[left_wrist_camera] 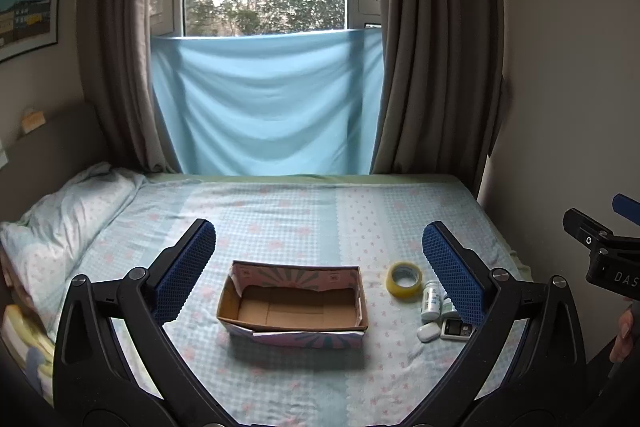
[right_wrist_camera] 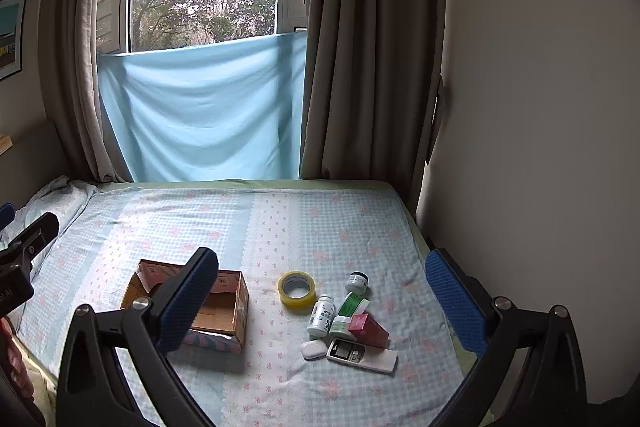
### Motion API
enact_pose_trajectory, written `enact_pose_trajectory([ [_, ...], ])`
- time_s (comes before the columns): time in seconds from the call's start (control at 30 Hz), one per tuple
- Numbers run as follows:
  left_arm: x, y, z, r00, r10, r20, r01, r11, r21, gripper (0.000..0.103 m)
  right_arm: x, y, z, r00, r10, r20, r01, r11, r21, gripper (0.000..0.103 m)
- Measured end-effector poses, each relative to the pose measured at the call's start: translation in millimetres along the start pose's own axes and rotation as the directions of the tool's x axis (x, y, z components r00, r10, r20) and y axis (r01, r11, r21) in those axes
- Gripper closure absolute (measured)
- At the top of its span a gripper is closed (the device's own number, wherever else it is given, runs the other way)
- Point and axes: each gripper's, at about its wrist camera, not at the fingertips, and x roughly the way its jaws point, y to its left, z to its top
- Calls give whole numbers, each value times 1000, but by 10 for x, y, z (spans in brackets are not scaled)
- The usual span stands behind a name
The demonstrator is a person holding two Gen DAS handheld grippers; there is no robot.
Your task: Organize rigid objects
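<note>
Cardboard box [left_wrist_camera: 294, 301] sits open-topped on the bed [left_wrist_camera: 280, 211], nothing inside, bare brown floor visible (printed pink/blue pattern on the outer walls). All the loose items are outside it, clustered to its right.

Cluster, from the right wrist view:
- roll of yellowish clear tape [right_wrist_camera: 297, 289], lying flat, nearest the box
- white pill bottle [right_wrist_camera: 320, 315], upright, blue label text too small to read
- small dark-lidded jar [right_wrist_camera: 357, 282], furthest back
- green-and-white jar [right_wrist_camera: 352, 305] tipped on its side, another pale green jar [right_wrist_camera: 340, 326] just below it
- red carton [right_wrist_camera: 368, 330] lying against those two
- white earbud-style case [right_wrist_camera: 314, 349] touching a white remote [right_wrist_camera: 361, 353] with a small LCD; digits not legible

Left gripper [left_wrist_camera: 319, 261]: jaws wide apart, nothing between the pads, hovering above the bed with the box framed between its fingers. Right gripper [right_wrist_camera: 320, 297]: also spread fully, empty, hovering over the cluster. Letters "DAS" readable on the right gripper's body at the edge of the left view.
</note>
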Motion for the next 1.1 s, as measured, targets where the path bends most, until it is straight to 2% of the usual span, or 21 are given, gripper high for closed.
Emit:
enact_pose_trajectory([
  [0.23,8,7,-28,1000,12,2,-12,1000,0,0,3,-8,4,1000,6,2,-6,1000,1,0],
  [0.83,-58,78,45,1000,-30,9,30,999,-16,0,-52,61,39,1000,-2,21,2,1000,-11,0],
  [0.87,-60,80,47,999,-33,10,33,999,-17,0,-51,58,37,1000,-1,21,2,1000,-11,0],
  [0.9,-56,87,47,998,-65,9,65,998,-8,0,-52,59,36,1000,-2,22,2,1000,-11,0],
  [1.1,-37,92,51,997,-80,2,80,997,-7,0,-83,46,29,1000,-12,27,12,1000,-6,0],
])
